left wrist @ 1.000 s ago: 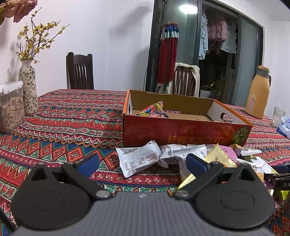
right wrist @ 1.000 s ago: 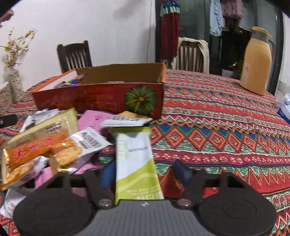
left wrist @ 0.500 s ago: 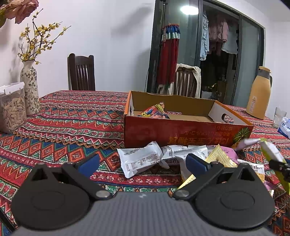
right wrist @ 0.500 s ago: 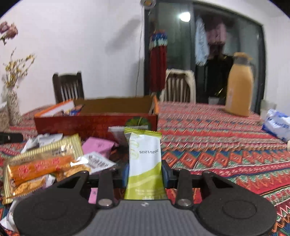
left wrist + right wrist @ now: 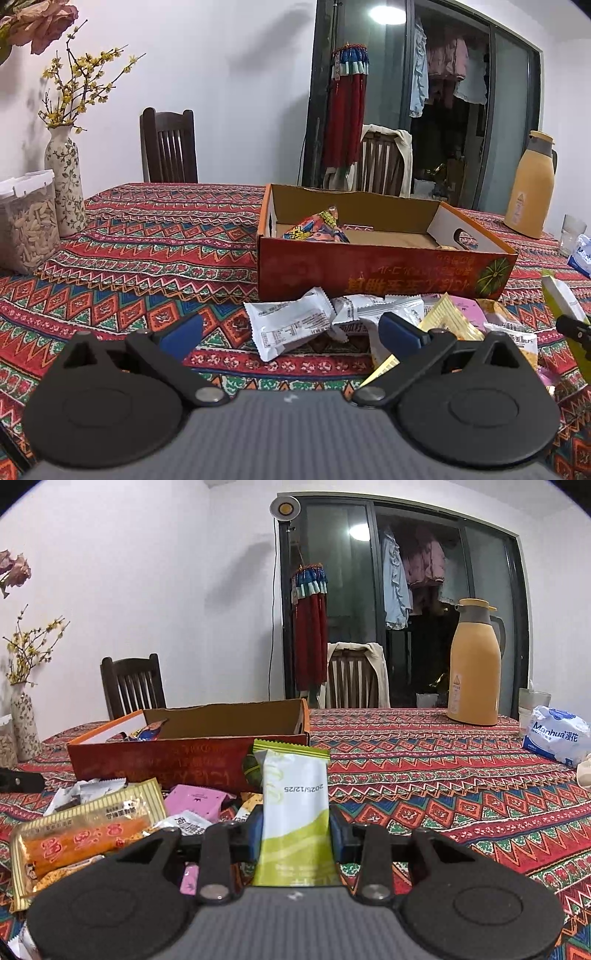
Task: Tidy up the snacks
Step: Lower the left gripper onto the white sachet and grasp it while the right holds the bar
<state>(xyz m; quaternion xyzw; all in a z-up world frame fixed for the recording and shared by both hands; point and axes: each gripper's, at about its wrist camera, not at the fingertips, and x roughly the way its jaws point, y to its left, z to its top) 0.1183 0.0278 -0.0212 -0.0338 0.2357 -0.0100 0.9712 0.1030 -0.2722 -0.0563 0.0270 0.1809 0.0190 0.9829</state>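
The right fingers press on both sides of a green and white snack packet and hold it up off the counter. The packet says "2025/12/25", upside down. The left gripper has its fingers wide apart with nothing between them, low over the counter. Just past them lie white snack packs in a pile with a pink pack and a gold and orange pack. The pile touches the front of a red cardboard box with yellow writing that I cannot read. One bright snack bag lies inside the box. Far right sits a white bag marked "Manhua". A tan jug stands behind it.
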